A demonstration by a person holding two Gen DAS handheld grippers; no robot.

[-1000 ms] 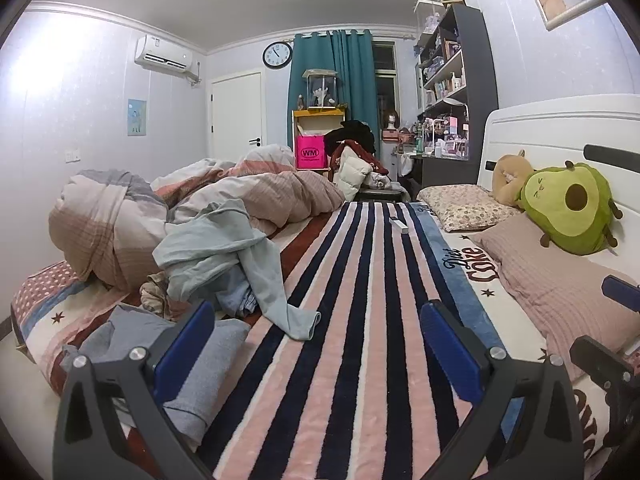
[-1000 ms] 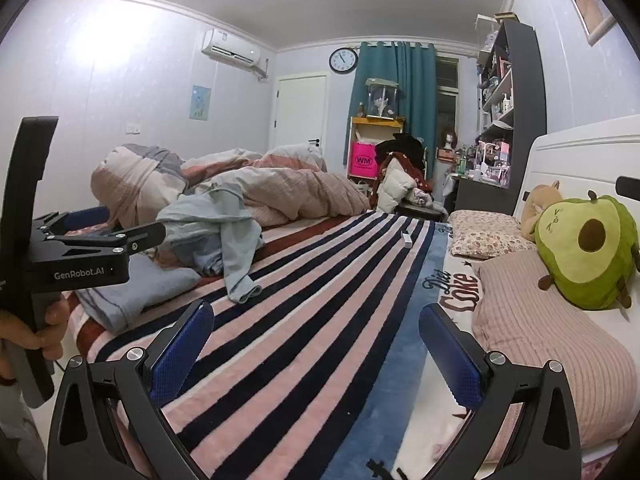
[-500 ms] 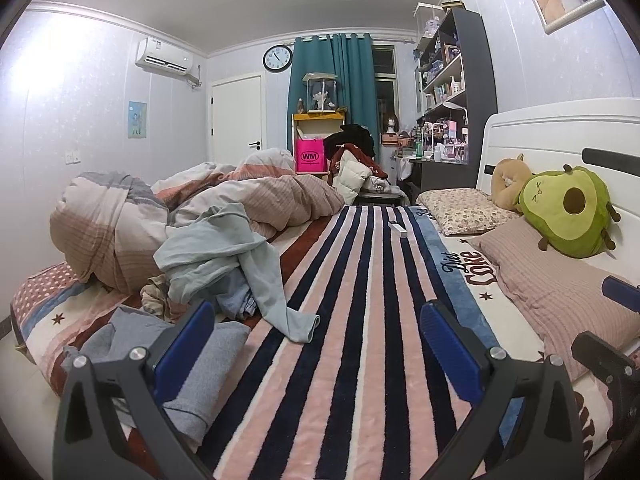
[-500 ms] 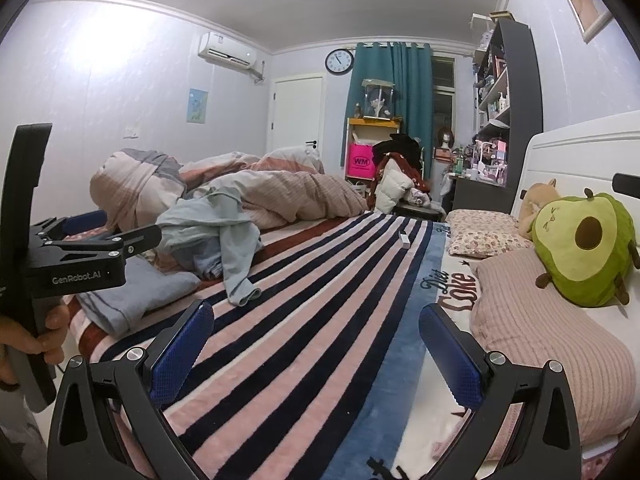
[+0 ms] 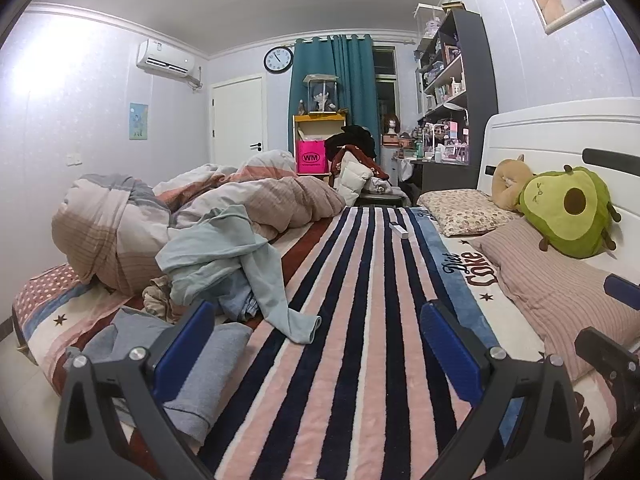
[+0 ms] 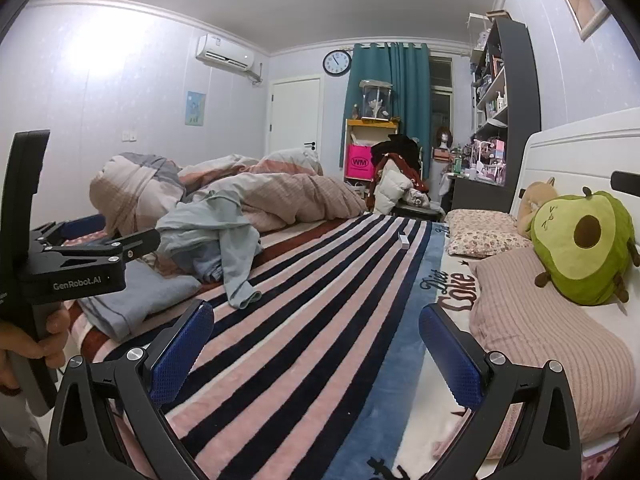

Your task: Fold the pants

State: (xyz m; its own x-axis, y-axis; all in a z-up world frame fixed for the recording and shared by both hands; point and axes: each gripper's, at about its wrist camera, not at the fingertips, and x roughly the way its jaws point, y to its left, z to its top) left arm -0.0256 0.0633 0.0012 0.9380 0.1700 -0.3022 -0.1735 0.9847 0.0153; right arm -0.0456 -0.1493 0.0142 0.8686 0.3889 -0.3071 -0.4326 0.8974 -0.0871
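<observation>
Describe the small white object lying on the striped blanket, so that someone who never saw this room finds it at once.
Start at the white headboard and the floral pillow beside it. Just left of that pillow, on the far part of the striped blanket, lies a small white box. It is the only small hard thing there; the rest is cloth.

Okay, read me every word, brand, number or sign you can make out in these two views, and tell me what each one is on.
"WM": pink bag by the yellow shelf.
"Diet Coke": blue-edged blanket on the bed.
"GenRobot.AI": body of the left gripper, seen from the right wrist view.
Wall clock: numerals too small to read.
Small poster on the left wall: no legible text.
Shelf bottles: labels blurred.
</observation>
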